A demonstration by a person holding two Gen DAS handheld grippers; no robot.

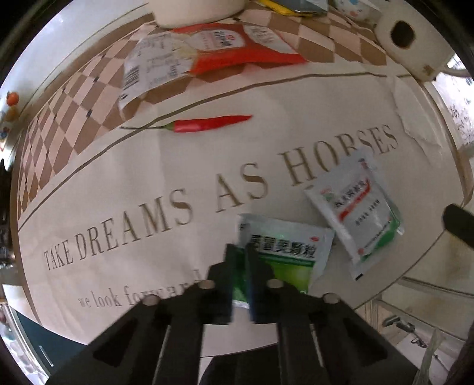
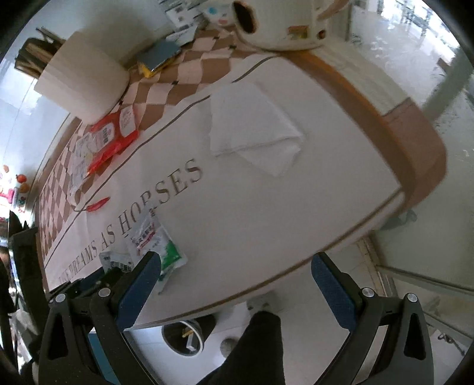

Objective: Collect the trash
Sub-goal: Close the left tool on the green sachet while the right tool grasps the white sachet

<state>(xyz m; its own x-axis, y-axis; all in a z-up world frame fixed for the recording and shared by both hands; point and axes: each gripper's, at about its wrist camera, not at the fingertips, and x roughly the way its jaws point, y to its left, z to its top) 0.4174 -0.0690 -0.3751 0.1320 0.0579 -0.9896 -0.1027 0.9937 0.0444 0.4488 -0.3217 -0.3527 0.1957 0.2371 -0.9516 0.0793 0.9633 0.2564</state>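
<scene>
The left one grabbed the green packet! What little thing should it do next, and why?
Probably lift the green packet off the table and carry it toward the bin on the floor by the table's edge. The left hand-held gripper is already shut on the packet's edge, while the right hand-held gripper is open and holds nothing. The white packet lies beside it, uncollected.

We cannot read the green sachet (image 1: 288,254) whole: the left gripper (image 1: 240,251) covers its seven o'clock corner. The paper roll (image 1: 195,11) is cut off at twelve o'clock (print everywhere blurred).
</scene>
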